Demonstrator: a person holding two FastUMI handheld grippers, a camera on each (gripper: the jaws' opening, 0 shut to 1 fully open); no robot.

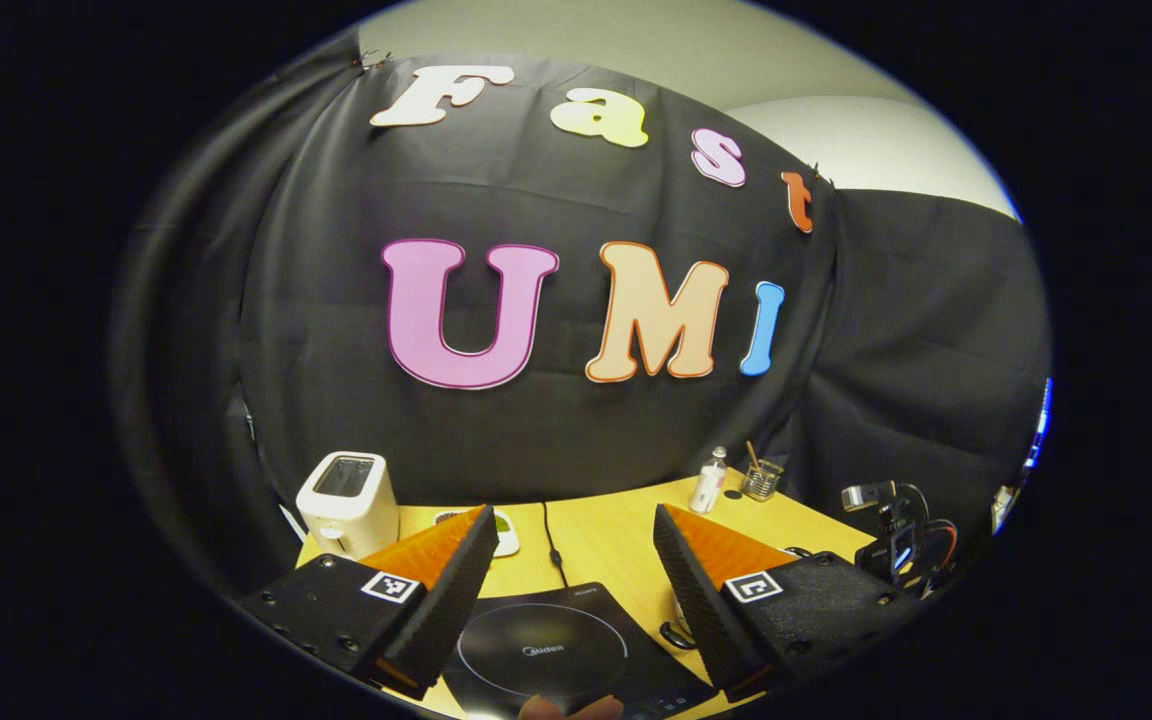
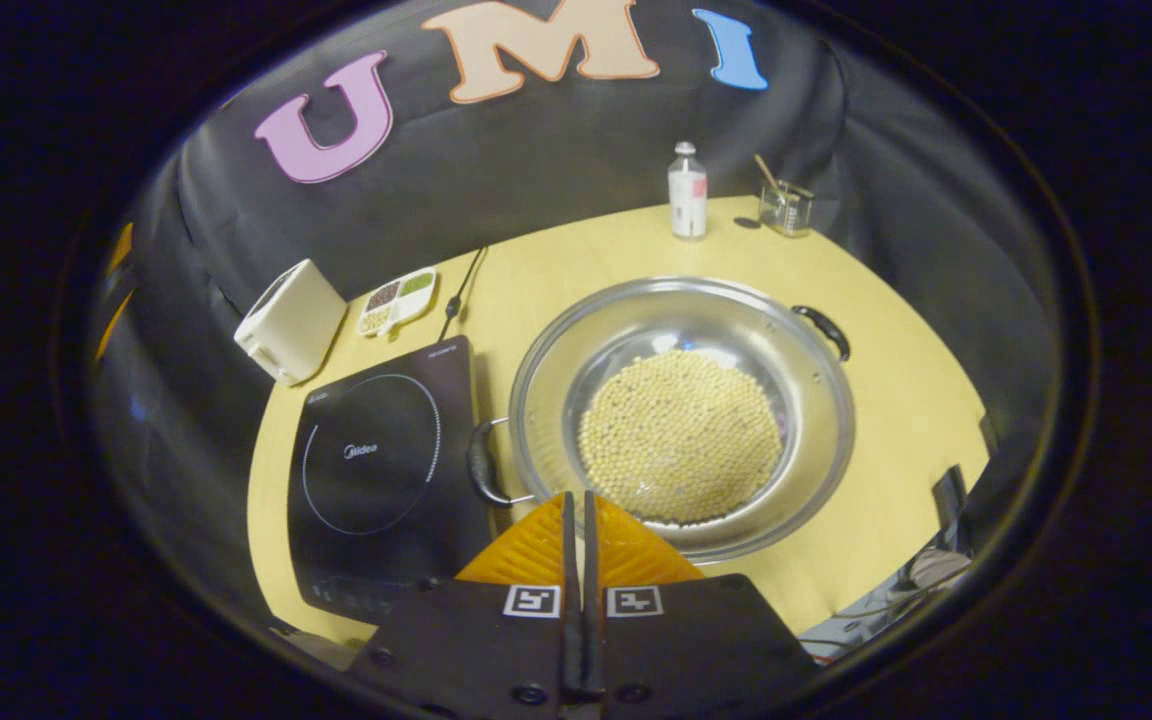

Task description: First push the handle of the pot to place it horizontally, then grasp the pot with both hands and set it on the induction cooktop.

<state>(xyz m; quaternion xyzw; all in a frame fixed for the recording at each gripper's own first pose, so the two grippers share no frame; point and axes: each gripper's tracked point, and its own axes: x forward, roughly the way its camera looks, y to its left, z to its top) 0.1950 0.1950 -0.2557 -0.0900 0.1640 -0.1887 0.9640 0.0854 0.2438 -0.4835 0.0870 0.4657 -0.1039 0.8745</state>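
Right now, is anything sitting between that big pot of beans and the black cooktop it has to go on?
Nothing visible. The pot stands right beside the induction cooktop, its near handle at the cooktop's edge, and the cooktop's surface is bare.

A silver pot (image 2: 816,400) holds pale yellow beans (image 2: 681,435); beside it, a black induction cooktop (image 2: 376,470) sits on the yellow counter (image 2: 896,370), near a white toaster (image 2: 288,320).

Square coded tags, screws, ribbed fingers (image 1: 456,590)
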